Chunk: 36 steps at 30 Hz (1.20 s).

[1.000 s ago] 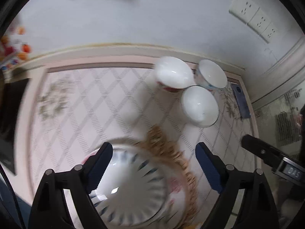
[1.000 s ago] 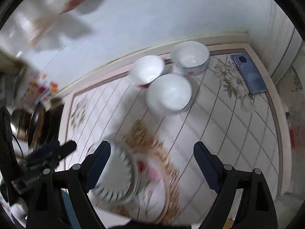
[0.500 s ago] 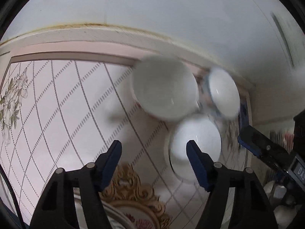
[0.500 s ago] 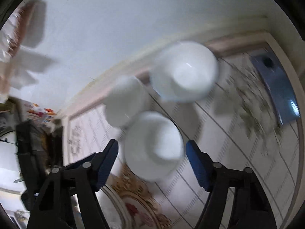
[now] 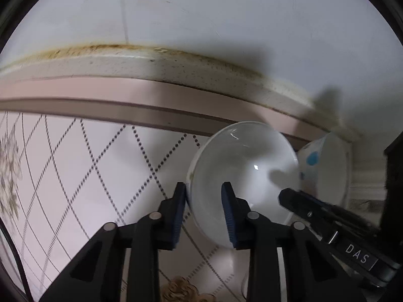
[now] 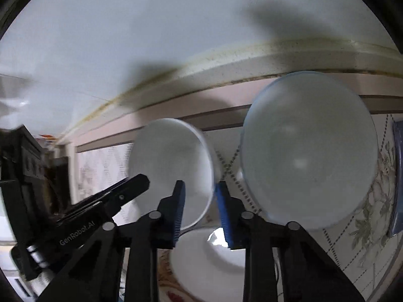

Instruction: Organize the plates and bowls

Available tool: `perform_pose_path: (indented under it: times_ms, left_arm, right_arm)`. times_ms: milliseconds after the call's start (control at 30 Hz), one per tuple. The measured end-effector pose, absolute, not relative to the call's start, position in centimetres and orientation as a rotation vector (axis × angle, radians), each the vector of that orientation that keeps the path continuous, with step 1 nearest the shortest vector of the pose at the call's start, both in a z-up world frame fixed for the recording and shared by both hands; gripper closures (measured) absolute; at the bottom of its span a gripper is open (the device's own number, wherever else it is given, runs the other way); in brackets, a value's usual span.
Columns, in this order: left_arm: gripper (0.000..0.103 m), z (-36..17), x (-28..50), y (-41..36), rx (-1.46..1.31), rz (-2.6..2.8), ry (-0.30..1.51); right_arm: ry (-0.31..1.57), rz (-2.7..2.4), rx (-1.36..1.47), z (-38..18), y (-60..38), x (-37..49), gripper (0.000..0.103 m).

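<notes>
Jaws of both grippers just narrowed, each astride the white bowl's rim, gripping it.

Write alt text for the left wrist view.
The left tool has just been closing, its blue pads straddling the rim of a tilted white ceramic bowl over a pink diamond-patterned tablecloth. A blue-spotted white bowl sits behind, and the right tool's black finger reaches in.

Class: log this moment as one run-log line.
step: grasp white bowl | left tool: straddles rim, jaws just closing | right tool: straddles opposite rim, jaws just closing | grip: unconfirmed
</notes>
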<state>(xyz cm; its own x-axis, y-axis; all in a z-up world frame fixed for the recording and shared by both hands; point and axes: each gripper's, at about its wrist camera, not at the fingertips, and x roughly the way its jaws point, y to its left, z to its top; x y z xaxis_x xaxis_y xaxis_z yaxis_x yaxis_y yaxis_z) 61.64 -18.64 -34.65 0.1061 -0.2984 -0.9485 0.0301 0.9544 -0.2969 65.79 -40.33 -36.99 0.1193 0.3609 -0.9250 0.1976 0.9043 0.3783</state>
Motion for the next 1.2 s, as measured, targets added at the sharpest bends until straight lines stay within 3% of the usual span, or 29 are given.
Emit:
perform_pose_path:
  times_ms: [133, 367, 767, 967, 1200]
  left_arm:
    - [0.086, -34.8, 61.4, -18.7, -0.19, -0.246, 1.424]
    - [0.088, -32.2, 60.0, -17.8, -0.209, -0.244, 1.369]
    - [0.088, -22.3, 51.7, -17.0, -0.144, -0.356, 1.249]
    - [0.088, -24.6, 43.7, -19.3, -0.116, -0.445, 1.324]
    - [0.088, -29.8, 36.9, -22.7, -0.027, -0.492, 1.448]
  right_arm:
    - [1.467, 0.085, 0.408, -38.1, -40.0, 66.1, 0.091]
    - [1.426, 0.085, 0.363, -37.1, -39.0, 65.6, 0.092]
    - [1.325, 0.156, 0.365, -27.9, -39.5, 59.2, 0.092]
    - [1.342, 0.174, 0.364, -26.0, -41.5, 50.2, 0.092]
    - [1.401, 0.153, 0.352, -28.4, -42.9, 41.3, 0.092]
